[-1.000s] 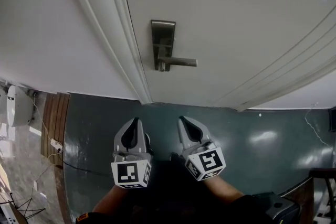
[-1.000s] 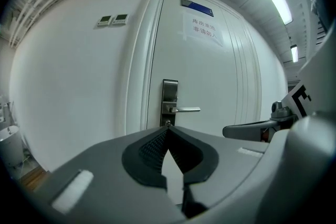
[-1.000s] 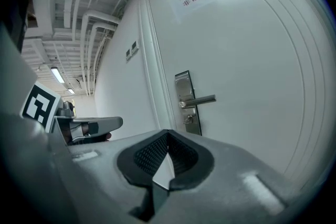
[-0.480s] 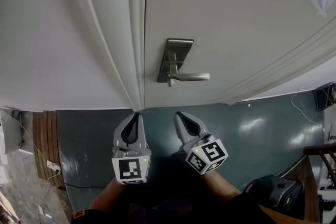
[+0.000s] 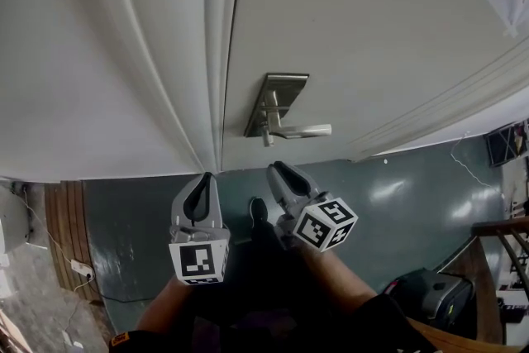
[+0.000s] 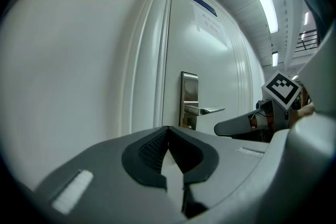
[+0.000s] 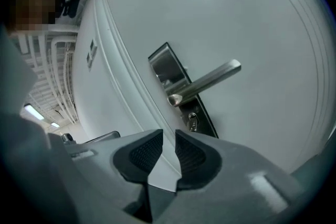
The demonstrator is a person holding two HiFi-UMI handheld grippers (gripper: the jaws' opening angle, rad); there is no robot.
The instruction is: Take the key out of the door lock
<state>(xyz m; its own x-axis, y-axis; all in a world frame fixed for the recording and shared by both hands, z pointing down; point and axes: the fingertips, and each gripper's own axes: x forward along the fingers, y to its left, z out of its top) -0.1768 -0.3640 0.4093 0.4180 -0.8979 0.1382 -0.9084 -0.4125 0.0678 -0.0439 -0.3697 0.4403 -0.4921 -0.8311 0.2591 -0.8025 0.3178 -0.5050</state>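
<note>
The right gripper [image 7: 168,140] holds its jaws a narrow slit apart and empty; the left gripper [image 6: 168,131] has its jaws together on nothing. At one o'clock from the right jaws, the key [image 7: 192,122] is a small glint under the lever handle [image 7: 207,83]. The right gripper should probably open wider, approach squarely and pull straight out.

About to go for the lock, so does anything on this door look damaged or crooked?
Nothing stands out: the lever handle sits level on its lock plate, undamaged. The keyhole below is too small to judge.
</note>
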